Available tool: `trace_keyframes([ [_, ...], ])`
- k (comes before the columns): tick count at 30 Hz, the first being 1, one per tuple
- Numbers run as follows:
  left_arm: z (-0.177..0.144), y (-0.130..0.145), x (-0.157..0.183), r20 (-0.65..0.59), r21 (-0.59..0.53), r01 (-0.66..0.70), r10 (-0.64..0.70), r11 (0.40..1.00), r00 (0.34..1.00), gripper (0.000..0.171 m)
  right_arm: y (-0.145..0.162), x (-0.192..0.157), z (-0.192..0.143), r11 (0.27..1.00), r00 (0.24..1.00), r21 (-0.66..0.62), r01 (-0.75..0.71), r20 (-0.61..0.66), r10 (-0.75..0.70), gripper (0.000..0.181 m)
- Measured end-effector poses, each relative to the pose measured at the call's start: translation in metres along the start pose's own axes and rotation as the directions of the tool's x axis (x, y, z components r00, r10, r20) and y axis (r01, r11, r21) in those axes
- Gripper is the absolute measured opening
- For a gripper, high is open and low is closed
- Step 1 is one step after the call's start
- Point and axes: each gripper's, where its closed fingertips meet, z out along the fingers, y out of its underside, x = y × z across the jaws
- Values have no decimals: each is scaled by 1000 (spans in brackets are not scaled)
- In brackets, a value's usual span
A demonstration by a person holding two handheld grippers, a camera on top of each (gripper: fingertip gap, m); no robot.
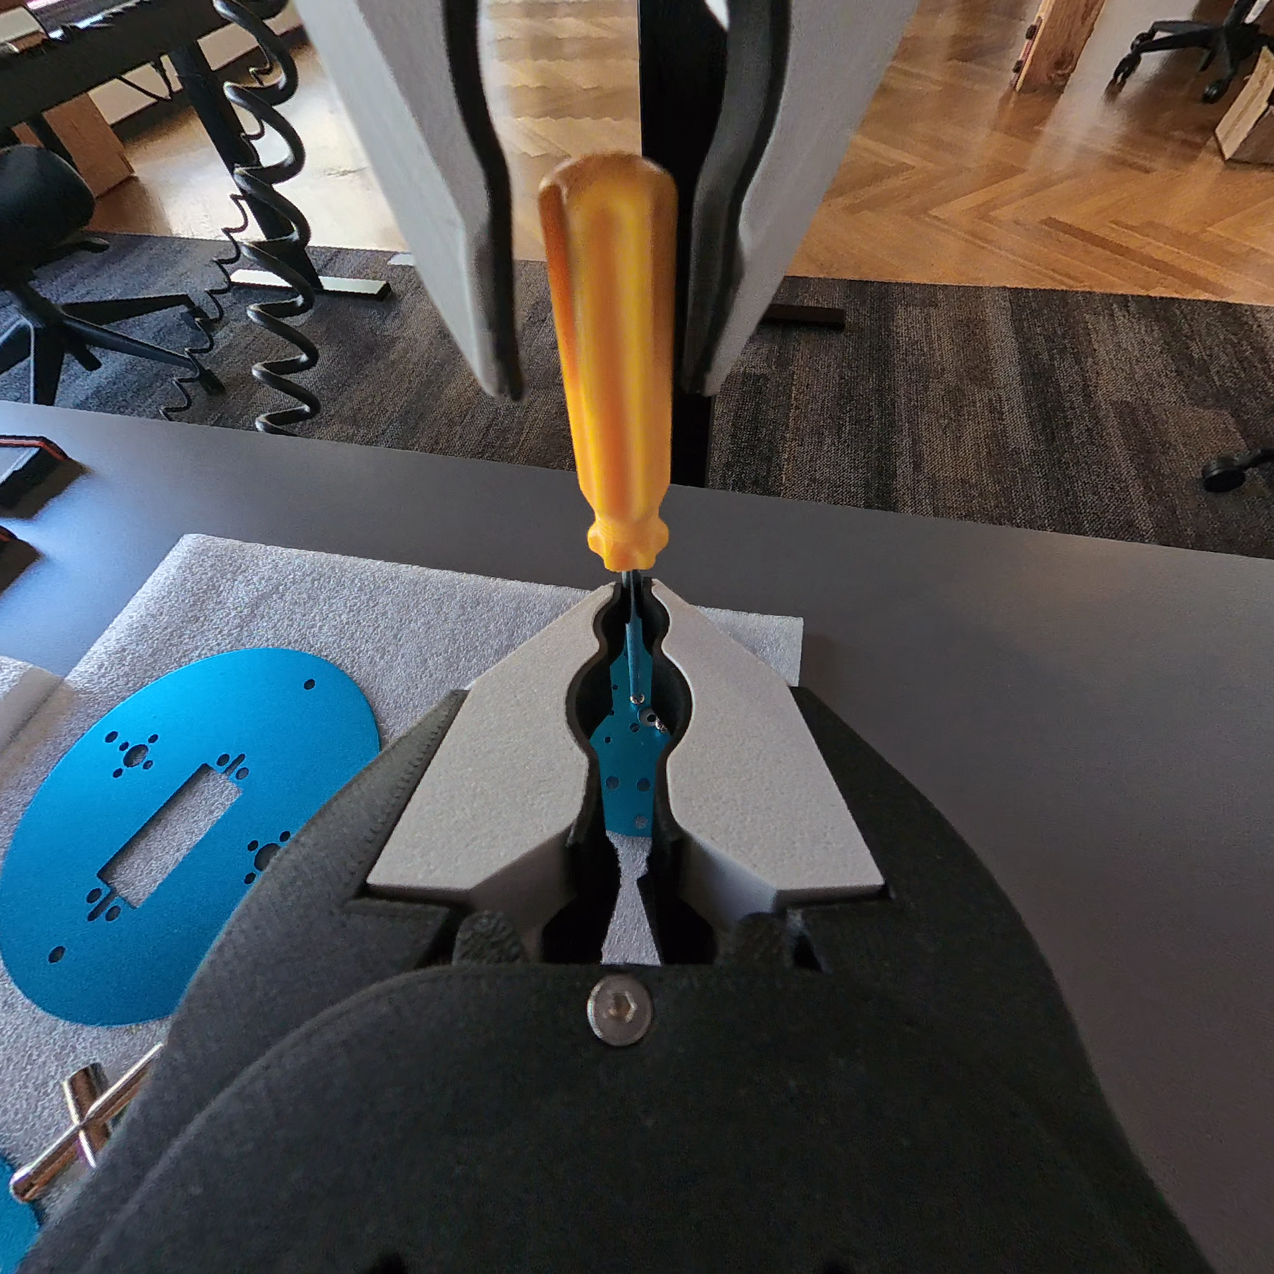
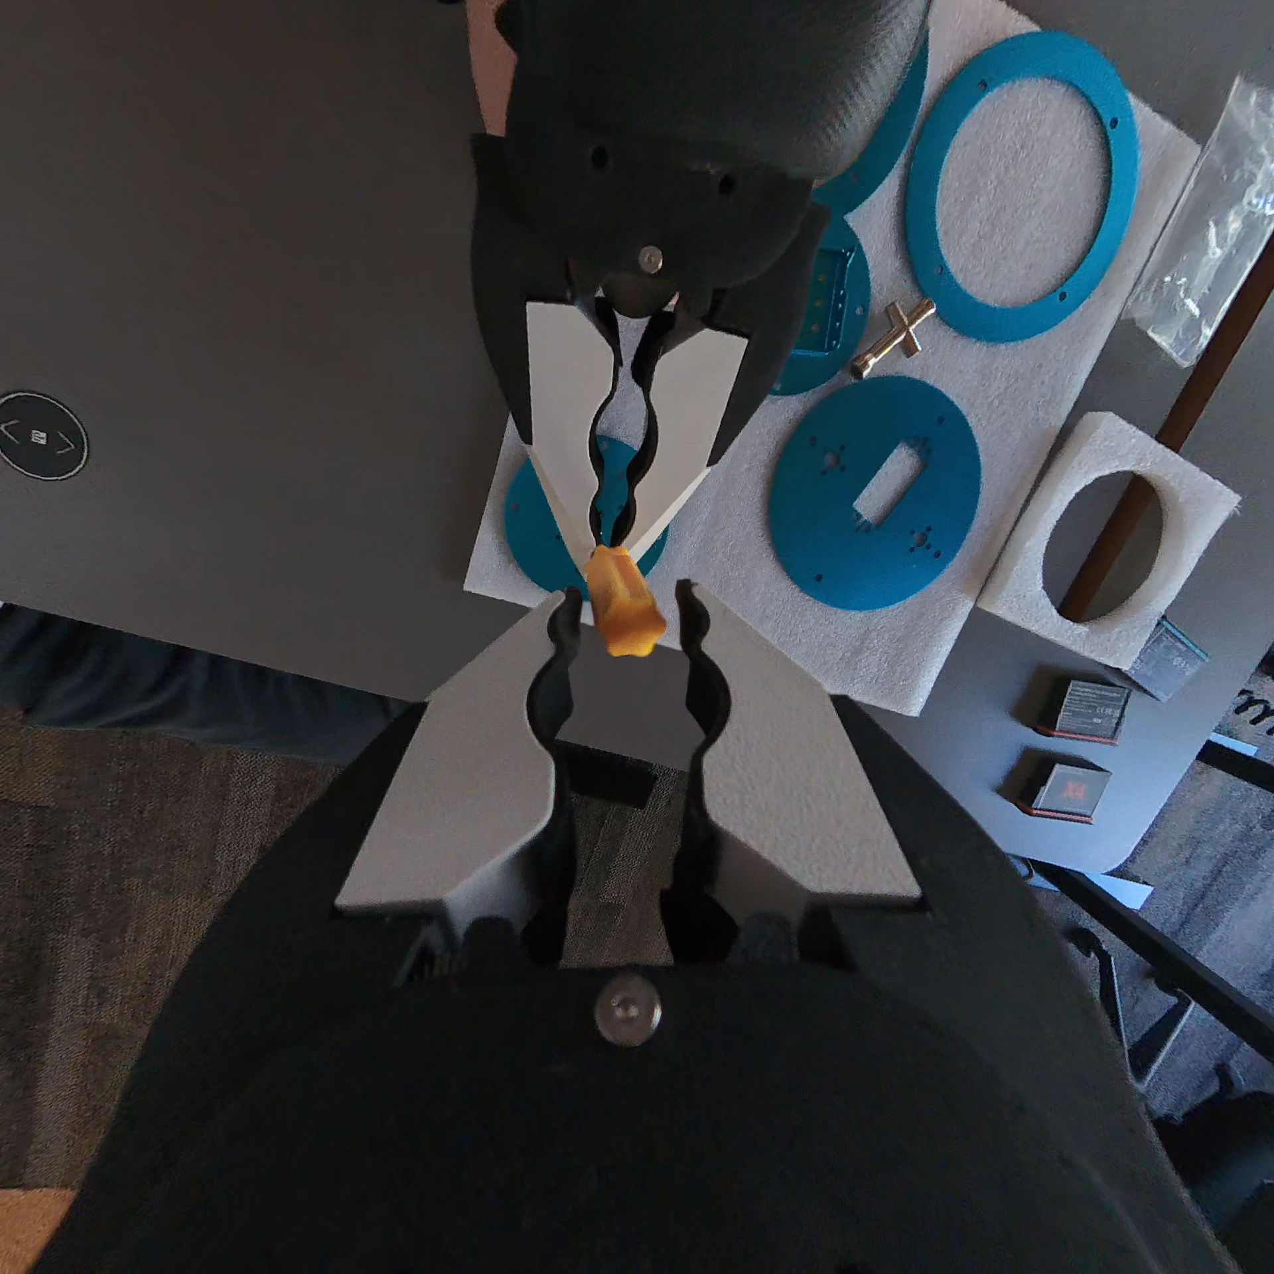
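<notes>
Left wrist view showed your left gripper (image 1: pixel 633 586) pinched tight on the thin metal shaft of an orange-handled screwdriver (image 1: pixel 610 358), just below the handle, so the tool stood upright over a small blue plate (image 1: pixel 629 772) seen through the gap between the fingers. That plate lay on a white foam sheet (image 1: pixel 358 607) spread over the grey table (image 1: pixel 999 689). Your right gripper (image 1: pixel 603 393) hung above with its fingers spread wide on either side of the handle, not touching it as far as the pictures tell. Right wrist view looked down along those parted fingers (image 2: pixel 476 758) at the butt of the handle. Beside it on the foam you had a blue disc with a rectangular slot (image 2: pixel 875 496), a blue ring (image 2: pixel 1020 186) and a silver cross-shaped wrench (image 2: pixel 896 338). A white foam block with a round hole (image 2: pixel 1103 524) sat near the sheet's edge, and a clear plastic bag (image 2: pixel 1213 227) lay beyond the ring.
</notes>
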Motion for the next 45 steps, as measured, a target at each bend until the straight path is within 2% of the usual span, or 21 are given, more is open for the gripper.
trace_keyframes([
  [6, 0, 0, 1, -4, -2, 0, 0, 1000, 1000, 3, -1, -3, -1, 999, 999, -43, 29, 35, -27, 20],
  [14, 2, 0, 1, -9, 7, 12, -12, 1000, 1000, 3, 3, -1, 1, 978, 982, -95, -184, 36, 188, 20],
  [17, 1, 1, 2, -13, 5, 12, -12, 1000, 1000, 3, 3, -3, 0, 974, 979, -100, -201, 24, 204, 19],
  [20, -5, 16, 1, -21, -88, 12, -14, 996, 1000, 4, 0, -3, 1, 983, 986, -92, -160, 28, 163, 19],
  [25, -24, 40, -19, 84, -191, 26, -10, 981, 996, 7, -1, -3, 1, 987, 989, -78, -139, 42, 143, 19],
  [28, -22, 52, -24, 112, -247, 53, -26, 968, 993, 8, -1, -2, 1, 989, 990, -80, -127, 45, 131, 19],
  [30, -18, 59, -28, 138, -280, 78, -40, 957, 990, 18, -1, -3, 1, 989, 991, -85, -122, 46, 126, 19],
  [31, -16, 61, -30, 153, -292, 102, -59, 951, 986, 21, 0, -3, 1, 989, 991, -90, -120, 46, 125, 19],
  [36, -11, 61, -30, 156, -281, 246, -209, 928, 965, 16, 4, -3, 1, 987, 993, -118, -107, 43, 113, 19],
  [40, -12, 61, -22, 100, -267, 403, -390, 876, 915, 15, 8, -2, 1, 986, 992, -126, -111, 39, 117, 20],
  [41, -13, 61, -24, 104, -255, 436, -424, 863, 900, 10, 8, -2, 1, 986, 992, -125, -114, 40, 120, 19],
  [45, -17, 61, -31, 109, -221, 517, -506, 827, 856, 15, 11, -3, 1, 985, 993, -138, -109, 37, 115, 20],
])
